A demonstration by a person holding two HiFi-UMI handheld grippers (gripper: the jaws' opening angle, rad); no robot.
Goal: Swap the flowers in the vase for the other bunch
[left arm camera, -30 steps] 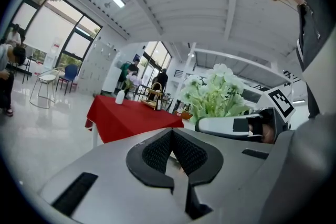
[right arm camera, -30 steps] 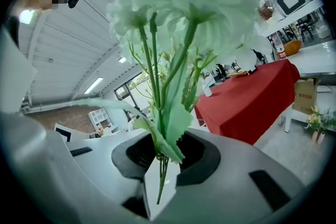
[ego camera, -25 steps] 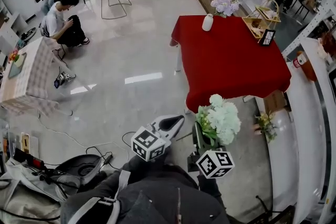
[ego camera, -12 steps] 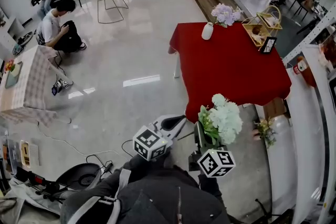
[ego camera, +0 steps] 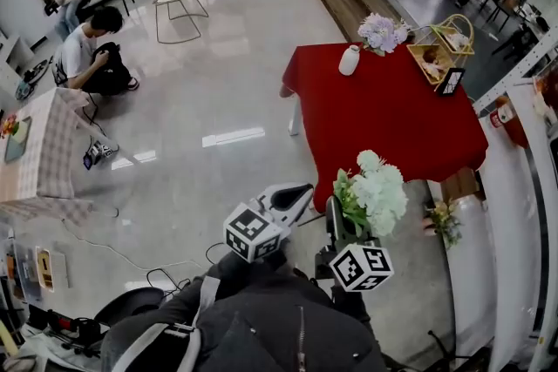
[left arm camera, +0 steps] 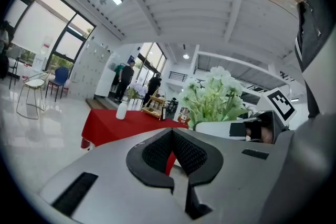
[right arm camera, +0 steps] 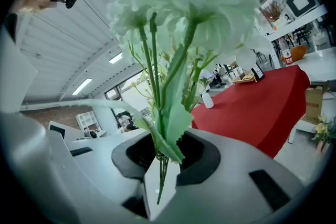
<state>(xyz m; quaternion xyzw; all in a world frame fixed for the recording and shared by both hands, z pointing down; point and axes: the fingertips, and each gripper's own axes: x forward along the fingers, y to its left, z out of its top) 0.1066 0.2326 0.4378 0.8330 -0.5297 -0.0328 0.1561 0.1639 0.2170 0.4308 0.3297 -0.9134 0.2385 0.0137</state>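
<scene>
Vase [ego camera: 349,60] and bunch [ego camera: 381,32] together at far side of table [ego camera: 392,118]; second bunch [ego camera: 375,196] before near edge.

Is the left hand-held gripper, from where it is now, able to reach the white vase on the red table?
Probably not yet. The white vase stands at the far end of the red table, while the left hand-held gripper, shut and empty, is over the floor short of the near edge.
</scene>
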